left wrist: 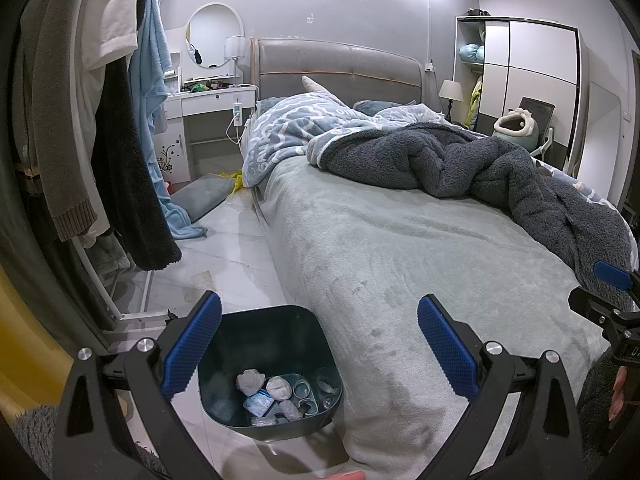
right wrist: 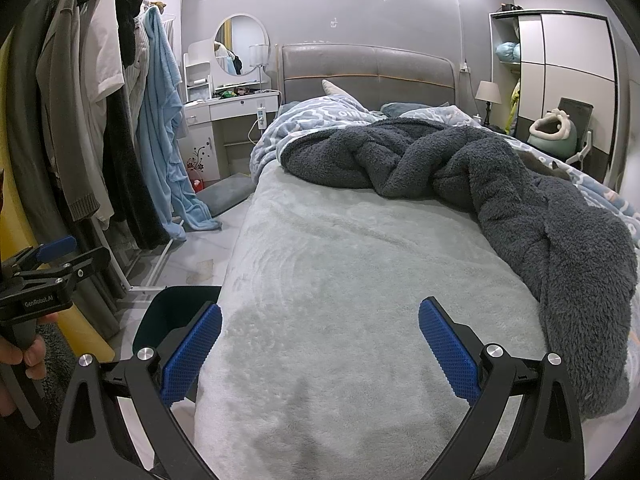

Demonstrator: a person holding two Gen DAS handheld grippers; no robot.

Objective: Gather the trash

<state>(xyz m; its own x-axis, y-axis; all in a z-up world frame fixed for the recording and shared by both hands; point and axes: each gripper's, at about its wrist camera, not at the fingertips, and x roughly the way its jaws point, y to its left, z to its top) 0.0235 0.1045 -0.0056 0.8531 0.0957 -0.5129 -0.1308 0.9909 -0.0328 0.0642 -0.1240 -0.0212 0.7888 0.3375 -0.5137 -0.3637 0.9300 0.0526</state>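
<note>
A dark green trash bin stands on the floor against the bed's near left corner. Crumpled tissues, a blue-and-white wrapper and other scraps lie in its bottom. My left gripper is open and empty above the bin and the bed corner. My right gripper is open and empty over the grey bed sheet. The bin's rim shows at the lower left of the right wrist view. Each gripper appears at the edge of the other's view.
A dark fleece blanket and a blue patterned quilt are piled on the far half of the bed. A clothes rack with hanging garments stands left. A white vanity, a floor cushion and a wardrobe stand beyond.
</note>
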